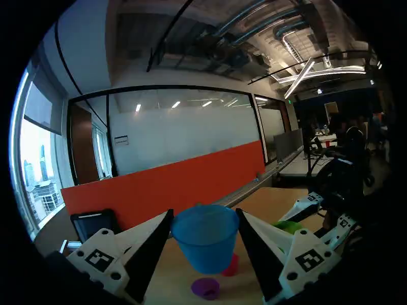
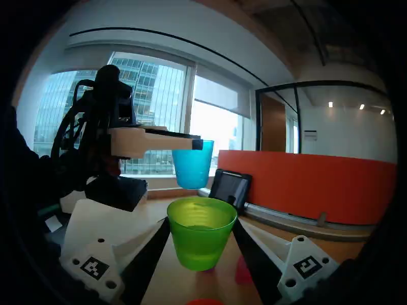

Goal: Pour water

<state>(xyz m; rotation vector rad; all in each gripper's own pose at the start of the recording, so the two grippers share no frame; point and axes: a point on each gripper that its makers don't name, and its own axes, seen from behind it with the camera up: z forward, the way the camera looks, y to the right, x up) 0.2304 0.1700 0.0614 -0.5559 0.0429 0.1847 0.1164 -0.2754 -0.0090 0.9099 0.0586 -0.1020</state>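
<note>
My left gripper [image 1: 204, 216] is shut on a blue plastic cup [image 1: 206, 244], held upright above the wooden table [image 1: 269, 201]. In the right gripper view the same blue cup [image 2: 192, 163] hangs from the left gripper [image 2: 196, 145], higher than and beyond the green cup. My right gripper [image 2: 202, 227] is shut on a translucent green cup [image 2: 202, 239], also upright. I cannot tell how much liquid it holds. In the left gripper view, the right gripper [image 1: 305, 218] and green cup [image 1: 287, 226] sit low at the right.
A purple cup [image 1: 206, 288] and a red cup [image 1: 231, 265] stand on the table below the blue cup. An orange partition [image 2: 315, 185] runs along the table's far edge, with a black chair back [image 2: 231, 188] beside it. Windows lie beyond.
</note>
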